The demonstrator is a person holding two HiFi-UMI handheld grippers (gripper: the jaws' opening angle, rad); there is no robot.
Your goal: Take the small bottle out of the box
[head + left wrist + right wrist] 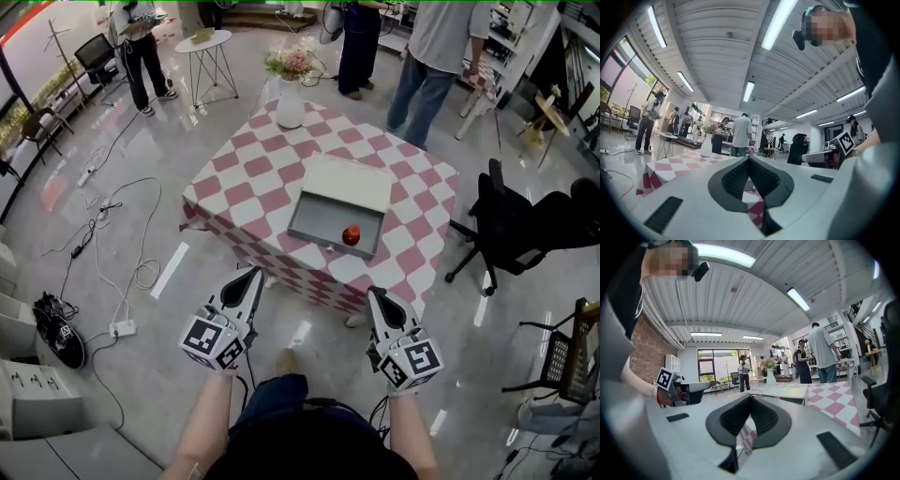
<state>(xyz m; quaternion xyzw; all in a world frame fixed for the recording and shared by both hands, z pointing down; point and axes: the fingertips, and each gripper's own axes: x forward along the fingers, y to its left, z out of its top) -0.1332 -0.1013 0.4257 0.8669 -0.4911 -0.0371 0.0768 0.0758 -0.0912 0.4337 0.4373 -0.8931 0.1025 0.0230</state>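
Jaws of the left hand-held gripper [252, 275] and right hand-held gripper [377, 296], closed on nothing, should be opened before the small bottle [352, 234], standing in the box [302, 217] near the desk's [253, 169] near edge, is reached.

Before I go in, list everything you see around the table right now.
table: one, pink-and-white checked cloth, middle of the room
box: one, grey, open, on the table's near side
small bottle: one, red, in the box's near right corner
vase: one, white, holding flowers, table's far corner
office chair: one, black, right of the table
side table: one, white, far left
people: three, standing beyond the table
cables: several, floor at left
left gripper: one, white, shut, empty, short of the table
right gripper: one, white, shut, empty, short of the table
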